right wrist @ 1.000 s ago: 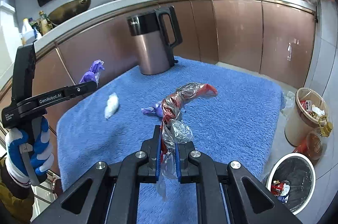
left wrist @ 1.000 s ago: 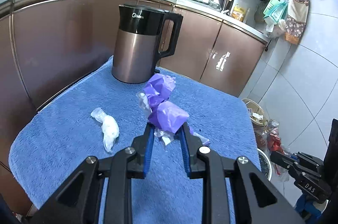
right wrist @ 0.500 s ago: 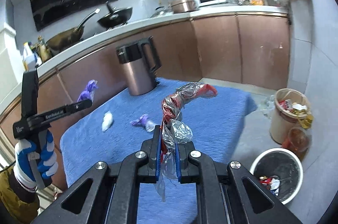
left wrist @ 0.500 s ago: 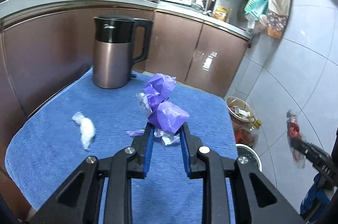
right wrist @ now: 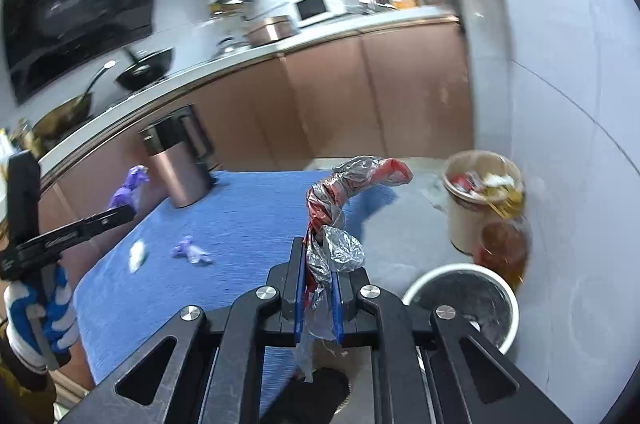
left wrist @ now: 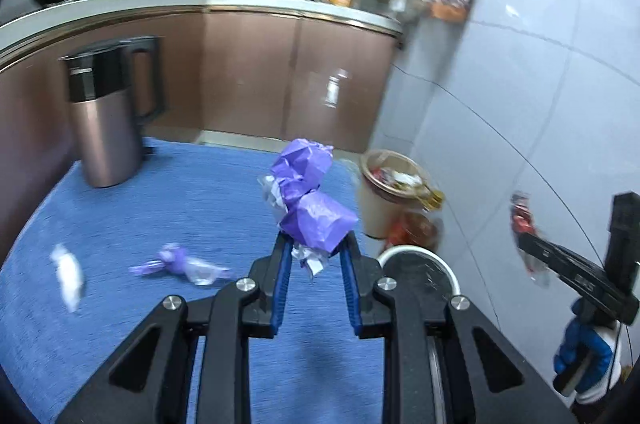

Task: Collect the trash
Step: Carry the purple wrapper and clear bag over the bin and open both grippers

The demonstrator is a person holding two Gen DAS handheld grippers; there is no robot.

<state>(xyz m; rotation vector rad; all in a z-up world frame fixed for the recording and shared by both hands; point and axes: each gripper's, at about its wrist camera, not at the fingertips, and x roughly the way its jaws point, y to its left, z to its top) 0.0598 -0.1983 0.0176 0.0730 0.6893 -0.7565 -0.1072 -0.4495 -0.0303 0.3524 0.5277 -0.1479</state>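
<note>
My left gripper is shut on a crumpled purple wrapper and holds it above the right edge of the blue towel. My right gripper is shut on a twisted red and silver wrapper, held over the floor beside the towel. A small purple scrap and a white crumpled scrap lie on the towel; both also show in the right wrist view, purple and white. A white-rimmed dark trash bin stands on the floor below right, also in the left wrist view.
A copper electric kettle stands at the towel's far left. A beige bucket full of rubbish and an orange bottle stand on the floor by the tiled wall. Brown kitchen cabinets run behind.
Both grippers have swung right with their wrappers, away from the towel toward the floor bins. The white-rimmed bin now sits closer and larger in both views.
</note>
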